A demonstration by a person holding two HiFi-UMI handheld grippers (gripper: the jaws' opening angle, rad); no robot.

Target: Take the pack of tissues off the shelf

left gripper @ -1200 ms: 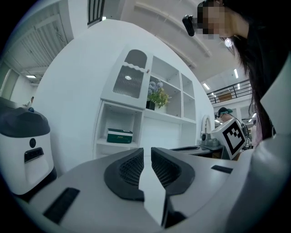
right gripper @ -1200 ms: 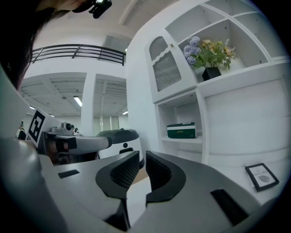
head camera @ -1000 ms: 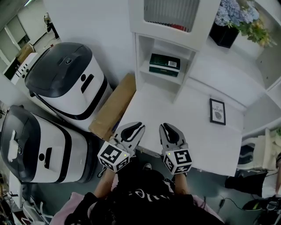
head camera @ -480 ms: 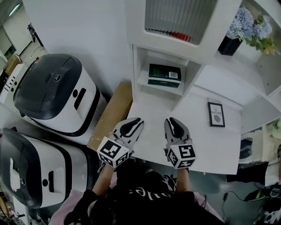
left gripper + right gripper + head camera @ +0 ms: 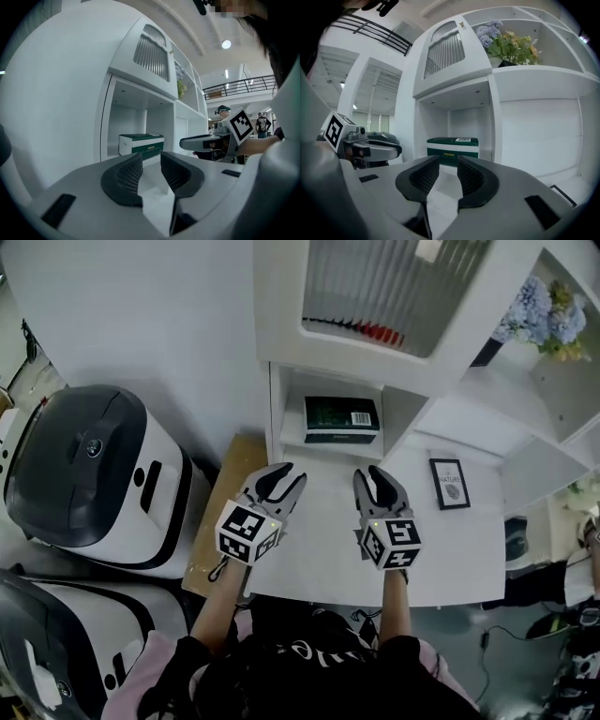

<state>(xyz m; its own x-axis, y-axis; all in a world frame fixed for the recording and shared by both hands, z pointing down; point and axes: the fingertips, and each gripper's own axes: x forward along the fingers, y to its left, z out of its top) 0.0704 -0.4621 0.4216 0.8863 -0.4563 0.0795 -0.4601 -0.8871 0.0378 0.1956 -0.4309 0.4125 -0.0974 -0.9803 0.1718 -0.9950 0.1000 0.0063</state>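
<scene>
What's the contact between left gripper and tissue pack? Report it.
Apart. Head view shows bare desk between the left gripper and the tissue pack; its jaws have just been opening with nothing between.

Pack of tissues (image 5: 341, 418): dark green, with a white band along the side and a white barcode label on top. Shelf (image 5: 277, 413): plain white. Door (image 5: 394, 287) above it: pale grey vertical ribbing. Flowers (image 5: 539, 310): pale blue-lilac with green leaves. Pot (image 5: 485, 351): black. Picture frame (image 5: 449, 484): black with a white mat. Cardboard (image 5: 217, 521): brown. Machines (image 5: 84, 465): white bodies, dark grey lids.

Desktop (image 5: 323, 554) bare ahead; cubby walls (image 5: 276, 413) flank tissue pack (image 5: 341, 418); open space above pack.
</scene>
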